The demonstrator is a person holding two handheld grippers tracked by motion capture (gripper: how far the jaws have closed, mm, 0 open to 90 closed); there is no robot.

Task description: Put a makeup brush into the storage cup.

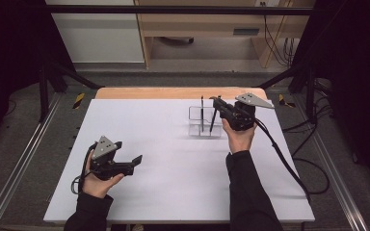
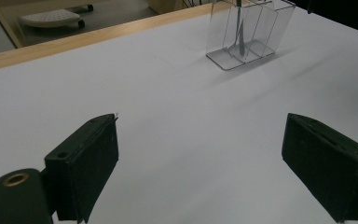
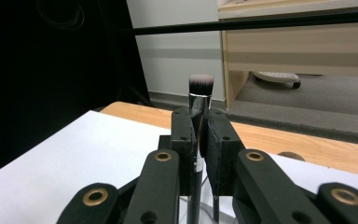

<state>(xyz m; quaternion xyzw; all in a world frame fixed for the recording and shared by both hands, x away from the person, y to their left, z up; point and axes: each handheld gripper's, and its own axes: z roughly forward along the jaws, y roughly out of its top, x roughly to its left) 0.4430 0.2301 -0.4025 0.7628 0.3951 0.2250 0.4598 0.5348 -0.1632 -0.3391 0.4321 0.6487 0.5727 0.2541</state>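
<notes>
**Brush Held Over the Clear Holder**

White covers the table, with a strip of wood along its far edge and grey floor and a pale wooden shelf behind it.

The right gripper is squeezed tight on a makeup brush. In the right gripper view, the two black jaws press on the brush's shiny silver neck, one on each side. The bristles stick up above the jaws. They are dark at the bottom and pale at the tip. The thin black handle hangs down below the jaws. In the high view the handle leans a little and its lower end is inside the clear holder, in a slot on the holder's right side. The person's right hand sits just to the right of the holder, and a black cable trails from that gripper toward the near right corner of the table.

A second thin black stick stands up straight in the holder, just left of the held brush. I cannot tell what kind of tool it is.

The clear holder stands on the table, near the far edge and a bit right of the middle.

The left gripper is well apart from the holder, near and to the left of it. Its jaws are spread wide with nothing between them. It hovers low over the white table, pointing toward the holder.
</notes>
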